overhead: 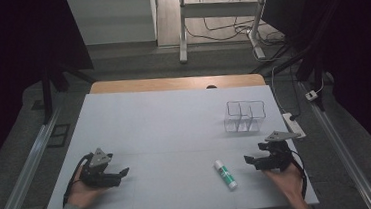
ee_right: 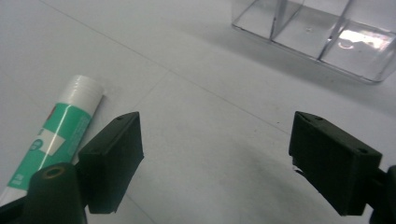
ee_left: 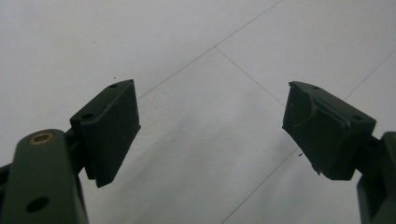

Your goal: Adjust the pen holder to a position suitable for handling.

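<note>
I have the glue stick [overhead: 225,174] lying flat on the white table [overhead: 165,121], low and right of centre in the high view, its white cap toward the upper left and its body running down to the lower right. My right gripper [overhead: 250,160] sits just to the right of it, near but not touching, with its jaws spread wide and nothing between them. In the right gripper view the glue stick [ee_right: 56,135] lies at the left edge, outside the left jaw, so the grip isn't lined up yet.

As I read it, the step is to pick up that stick, and the clear divided box [overhead: 244,115] above and right of it looks like the likely destination. To do it well, I'd shift the right gripper toward the stick until its green body sits squarely between the pads, turn the wrist so the jaws cross the tube rather than run along it, and close on the middle, not the cap. It's round, so an off-centre pinch could roll it away.

My left gripper [overhead: 124,172] rests at lower left, jaws apart and empty over bare table.
</note>
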{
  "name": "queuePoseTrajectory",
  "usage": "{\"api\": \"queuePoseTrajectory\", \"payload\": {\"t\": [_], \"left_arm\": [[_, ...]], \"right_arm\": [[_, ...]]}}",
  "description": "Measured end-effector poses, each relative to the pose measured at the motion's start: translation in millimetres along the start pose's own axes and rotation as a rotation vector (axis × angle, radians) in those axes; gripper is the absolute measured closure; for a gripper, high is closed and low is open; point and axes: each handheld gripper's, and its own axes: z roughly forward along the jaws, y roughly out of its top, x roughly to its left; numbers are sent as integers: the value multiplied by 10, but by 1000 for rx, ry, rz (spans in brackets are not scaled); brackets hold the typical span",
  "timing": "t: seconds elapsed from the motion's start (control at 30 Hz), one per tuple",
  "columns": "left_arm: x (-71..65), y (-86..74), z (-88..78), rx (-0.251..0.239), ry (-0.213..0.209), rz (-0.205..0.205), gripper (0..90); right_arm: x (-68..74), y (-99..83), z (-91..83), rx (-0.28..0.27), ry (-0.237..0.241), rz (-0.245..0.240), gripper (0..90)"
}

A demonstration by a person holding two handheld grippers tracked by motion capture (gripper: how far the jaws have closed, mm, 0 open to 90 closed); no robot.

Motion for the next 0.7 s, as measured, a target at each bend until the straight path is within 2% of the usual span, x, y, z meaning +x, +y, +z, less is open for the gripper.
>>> {"api": "queuePoseTrajectory", "payload": {"t": [0.1, 0.2, 0.4, 0.63, 0.7], "left_arm": [[1, -1, 0, 2, 0, 0, 184], [2, -2, 0, 4, 0, 1, 184], [7, -8, 3, 6, -2, 1, 184], [9, -12, 8, 9, -1, 3, 185], [11, -12, 9, 13, 0, 7, 185]], "right_arm": [[-21, 10, -13, -7, -29, 6, 262], [-62, 27, -28, -17, -38, 25, 368], [-122, 99, -47, -28, -78, 30, 597], [-235, 159, -32, -48, -125, 84, 836], [-264, 174, -37, -53, -157, 84, 889]]}}
